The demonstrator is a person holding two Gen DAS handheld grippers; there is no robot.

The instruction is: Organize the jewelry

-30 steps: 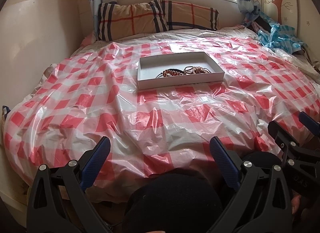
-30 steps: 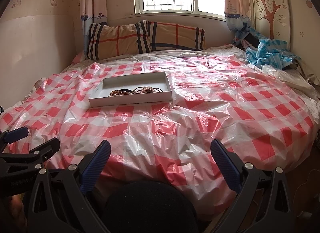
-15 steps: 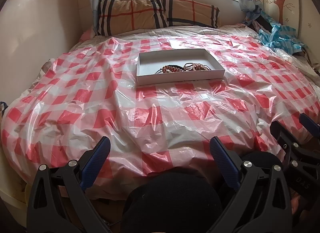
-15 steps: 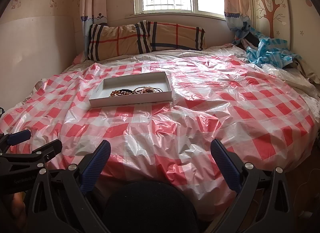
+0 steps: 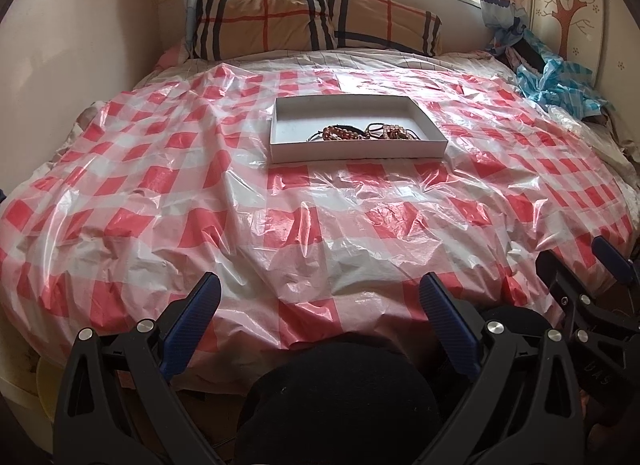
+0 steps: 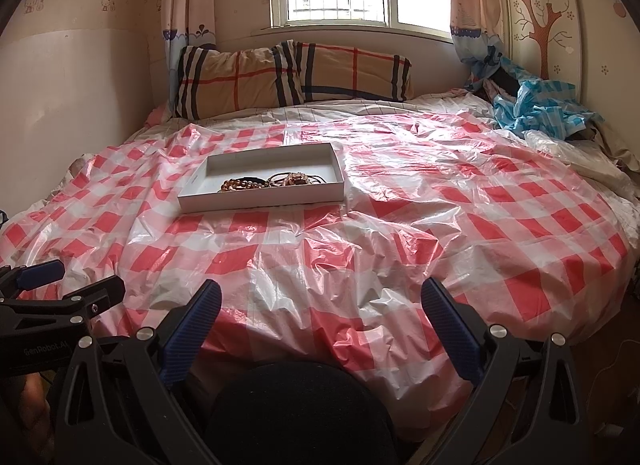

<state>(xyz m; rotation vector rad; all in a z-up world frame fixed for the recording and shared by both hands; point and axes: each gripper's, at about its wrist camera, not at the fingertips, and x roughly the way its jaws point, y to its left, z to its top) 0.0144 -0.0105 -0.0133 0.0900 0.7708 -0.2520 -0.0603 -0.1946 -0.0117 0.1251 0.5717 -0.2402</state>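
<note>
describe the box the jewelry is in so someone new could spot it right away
On the bed's red-and-white checked plastic sheet, below the plaid pillows, lies a shallow white box. It is the only box on the sheet, open-topped, with beaded bracelets piled along its near side.

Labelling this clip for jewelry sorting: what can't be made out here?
- Bracelets in the white tray: too small and tangled to count, both views.
- Bed's near edge: hidden by the camera mount, both views.
- Right tongs: cut off by the left view's edge.
</note>
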